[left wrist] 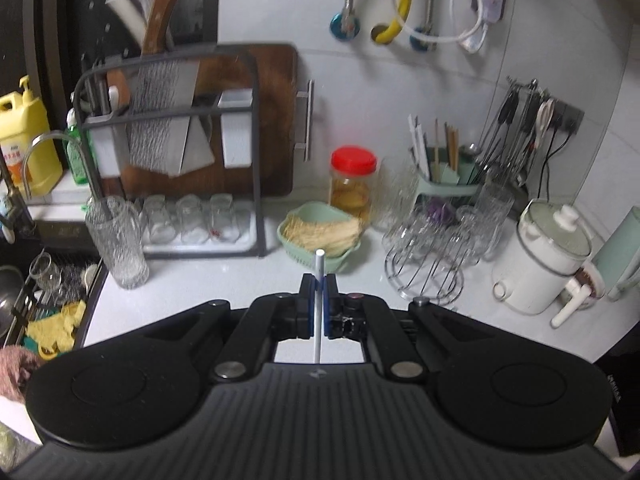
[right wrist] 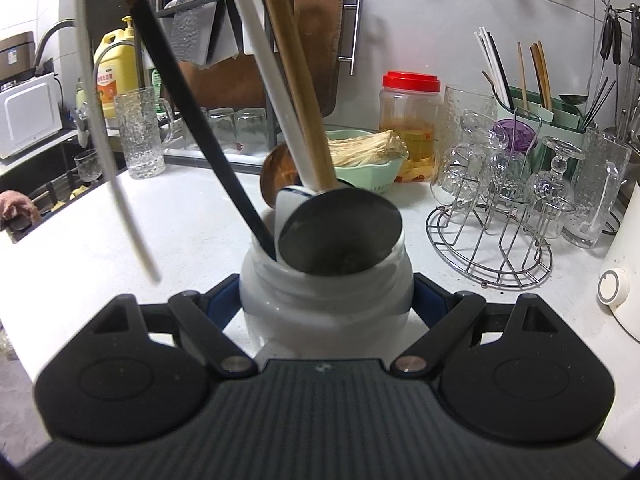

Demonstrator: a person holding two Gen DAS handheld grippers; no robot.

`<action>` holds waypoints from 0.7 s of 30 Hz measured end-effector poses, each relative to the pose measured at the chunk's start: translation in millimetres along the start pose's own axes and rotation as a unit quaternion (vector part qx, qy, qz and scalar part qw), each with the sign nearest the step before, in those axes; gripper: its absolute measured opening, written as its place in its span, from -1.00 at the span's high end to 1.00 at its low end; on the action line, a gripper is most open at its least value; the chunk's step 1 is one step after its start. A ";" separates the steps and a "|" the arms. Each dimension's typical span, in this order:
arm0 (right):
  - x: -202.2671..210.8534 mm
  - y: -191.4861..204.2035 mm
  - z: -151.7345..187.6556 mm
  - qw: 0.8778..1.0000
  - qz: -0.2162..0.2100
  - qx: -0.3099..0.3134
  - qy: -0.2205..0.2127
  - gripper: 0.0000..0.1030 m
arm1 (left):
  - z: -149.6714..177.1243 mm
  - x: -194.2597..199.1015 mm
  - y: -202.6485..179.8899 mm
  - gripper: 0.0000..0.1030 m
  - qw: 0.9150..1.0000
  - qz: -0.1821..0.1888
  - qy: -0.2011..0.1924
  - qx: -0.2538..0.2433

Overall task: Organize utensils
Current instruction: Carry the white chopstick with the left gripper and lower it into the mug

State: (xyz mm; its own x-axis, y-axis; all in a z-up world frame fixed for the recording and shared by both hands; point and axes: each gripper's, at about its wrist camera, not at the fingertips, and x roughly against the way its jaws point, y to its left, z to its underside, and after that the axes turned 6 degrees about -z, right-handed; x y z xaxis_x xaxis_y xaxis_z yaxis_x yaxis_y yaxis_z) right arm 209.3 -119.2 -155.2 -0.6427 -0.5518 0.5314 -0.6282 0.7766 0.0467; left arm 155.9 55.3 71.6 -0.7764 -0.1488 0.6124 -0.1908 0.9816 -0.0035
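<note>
My left gripper (left wrist: 319,284) is clenched on a thin white chopstick (left wrist: 318,308), blue pads tight on both sides; the stick runs upright through the jaws, its tip poking up above them, held over the white counter (left wrist: 224,280). My right gripper (right wrist: 326,296) is clamped around a white jar (right wrist: 324,300), one blue pad on each side of its body, the jar standing upright on the counter. In the jar: a metal ladle (right wrist: 340,232) with bowl up at the mouth and a brown handle leaning up-left, a white-handled utensil (right wrist: 260,60) right beside it, and a black-handled one (right wrist: 192,120) leaning further left. A blurred white stick (right wrist: 108,160) crosses the right wrist view at left, close to the lens; cannot tell what it is attached to. Behind the jar: a green basket (right wrist: 372,172) of pale noodles, then a red-lidded jar (left wrist: 354,184). Right of that, a wire rack of upturned glasses (right wrist: 492,216) and a green utensil caddy (left wrist: 444,184) holding chopsticks. Left: a textured glass mug (left wrist: 120,240), and a knife rack (left wrist: 172,120) against a wooden cutting board (left wrist: 276,120).
</note>
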 end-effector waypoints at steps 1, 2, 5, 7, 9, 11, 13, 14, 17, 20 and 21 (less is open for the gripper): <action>0.0 0.0 0.1 1.000 -0.001 0.001 0.000 -0.76 | -4.9 3.3 -1.9 0.92 1.000 0.002 -0.005 -0.001; -0.2 0.0 0.0 1.000 -0.002 0.002 0.000 -0.75 | -10.2 7.1 -4.1 0.92 1.000 0.003 -0.009 -0.003; -0.5 -0.3 0.0 1.000 -0.004 0.002 -0.001 -0.75 | -25.9 17.0 -9.5 0.91 1.000 0.009 -0.024 -0.006; -0.9 -0.4 0.1 1.000 -0.006 0.004 -0.002 -0.75 | -36.7 23.7 -13.1 0.92 0.999 0.014 -0.037 -0.007; -1.1 0.2 0.4 1.000 -0.009 0.006 -0.003 -0.75 | -47.2 28.7 -17.1 0.92 0.999 0.019 -0.047 -0.009; -1.5 0.6 0.2 1.000 -0.012 0.007 -0.003 -0.75 | -57.6 31.5 -22.3 0.92 0.998 0.027 -0.054 -0.017; -1.8 1.2 -0.1 1.000 -0.014 0.009 -0.004 -0.76 | -67.0 33.2 -28.3 0.91 0.997 0.032 -0.060 -0.021; -2.0 1.7 -0.2 1.000 -0.015 0.010 -0.004 -0.76 | -70.4 33.6 -30.3 0.91 0.997 0.039 -0.060 -0.018; -2.5 2.7 -0.1 1.000 -0.016 0.009 -0.005 -0.76 | -75.4 33.3 -39.3 0.91 0.996 0.053 -0.062 -0.022; -4.0 4.0 -0.2 1.000 -0.018 0.010 -0.007 -0.75 | -75.9 28.4 -47.4 0.91 0.996 0.066 -0.057 -0.023; -4.6 4.3 -0.6 1.000 -0.019 0.011 -0.007 -0.75 | -75.8 26.4 -49.3 0.91 0.996 0.068 -0.056 -0.022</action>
State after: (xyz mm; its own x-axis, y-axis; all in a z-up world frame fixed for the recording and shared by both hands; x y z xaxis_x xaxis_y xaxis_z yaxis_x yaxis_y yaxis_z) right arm 209.8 -113.1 -157.0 -0.6236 -0.5851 0.5184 -0.6618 0.7481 0.0482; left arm 190.4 12.1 147.8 -0.8556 -0.0234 0.5171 -0.0540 0.9976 -0.0443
